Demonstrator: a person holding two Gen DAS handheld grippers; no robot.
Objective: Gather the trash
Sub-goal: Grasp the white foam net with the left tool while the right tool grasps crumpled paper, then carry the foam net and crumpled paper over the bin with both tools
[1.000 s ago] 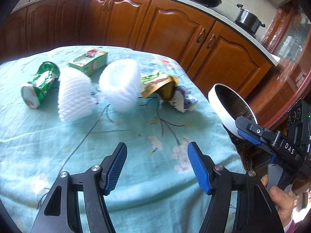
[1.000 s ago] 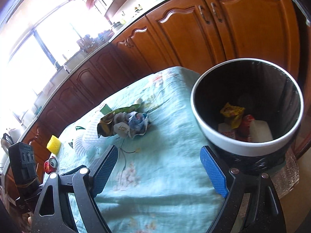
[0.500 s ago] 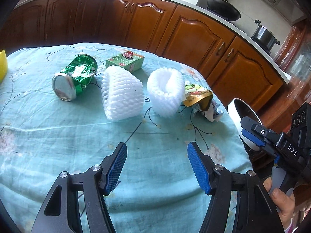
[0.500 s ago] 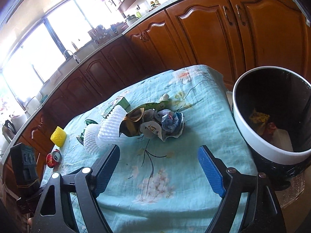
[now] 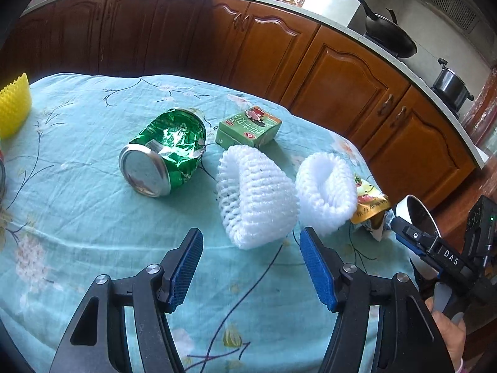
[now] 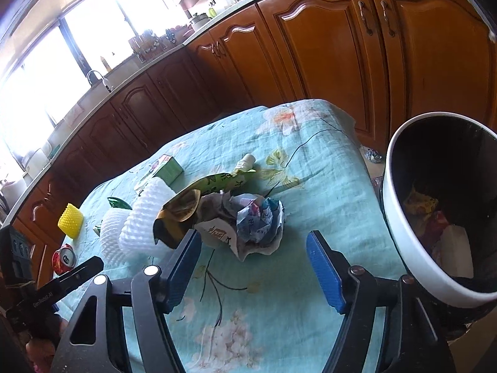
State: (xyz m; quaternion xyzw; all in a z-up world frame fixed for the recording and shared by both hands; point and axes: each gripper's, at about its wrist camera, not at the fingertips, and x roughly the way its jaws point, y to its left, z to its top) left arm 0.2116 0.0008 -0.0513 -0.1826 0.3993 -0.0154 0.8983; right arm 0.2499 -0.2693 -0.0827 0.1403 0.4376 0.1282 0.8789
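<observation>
Claws (image 5: 251,269) (image 6: 253,272) both spread, empty; foam net (image 5: 254,199) just ahead.

The worktop (image 5: 77,217) is covered by a teal cloth printed with flowers and thin dark branches. Near its middle a crushed green can (image 5: 164,152) lies on its side, silver end outward. Just beyond it, toward the far edge, sits a small green carton (image 5: 248,127). Two white foam fruit nets (image 5: 254,199) (image 5: 326,189) lie side by side, touching. Against the second net rests a pile of crumpled wrappers (image 6: 230,217), close to the right edge. A yellow foam net (image 5: 14,105) stands at the left edge, with a red can (image 6: 63,258) near it.
</observation>
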